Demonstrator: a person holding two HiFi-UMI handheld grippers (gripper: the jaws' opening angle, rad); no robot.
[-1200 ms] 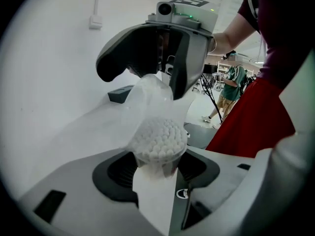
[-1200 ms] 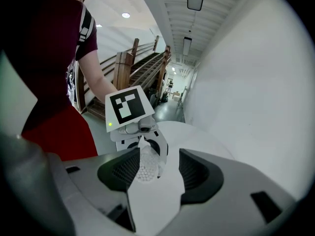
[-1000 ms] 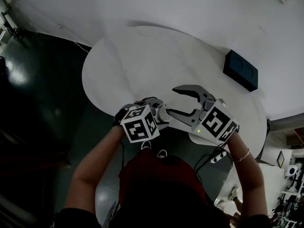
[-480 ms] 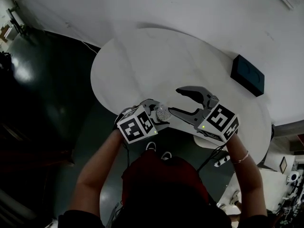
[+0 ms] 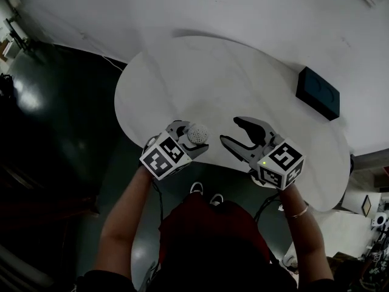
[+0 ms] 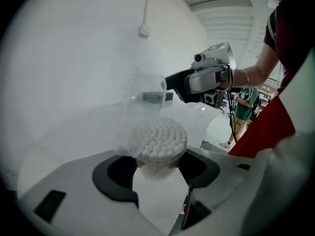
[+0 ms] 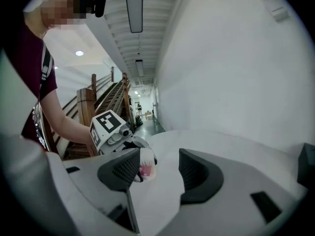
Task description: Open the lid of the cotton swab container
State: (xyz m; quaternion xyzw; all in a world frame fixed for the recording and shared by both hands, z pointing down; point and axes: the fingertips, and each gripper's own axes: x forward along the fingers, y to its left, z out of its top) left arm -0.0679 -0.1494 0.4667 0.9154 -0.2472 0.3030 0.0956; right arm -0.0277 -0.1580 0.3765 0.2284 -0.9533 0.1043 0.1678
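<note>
Head view: we find the left gripper (image 5: 193,140) clamped on the cotton swab container (image 5: 197,133), held over the white table (image 5: 200,78) close to its near edge. The right gripper (image 5: 233,132) is just beside it, fingers apart and empty, and a dark box (image 5: 318,92) lies well apart at the far side. We judge the chief hazard to be that position: a slip here could send the container to the floor (image 5: 55,132) rather than onto the table. Left gripper view: the fingers grip the small round container low on its wall, and the packed white swab heads (image 6: 158,137) form a bumpy disc at its top. A clear, thin plastic lid (image 6: 141,100) appears to stand raised behind them, though its haze leaves the hinge unclear to us. Smooth plastic held this low may twist free if the lid is pushed sideways, and a tilted container would spill swabs. Right gripper view: the dark, cross-hatched inner faces of its fingers stand wide with nothing between them, and the container shows beyond. A hard squeeze could crack the thin lid.
</note>
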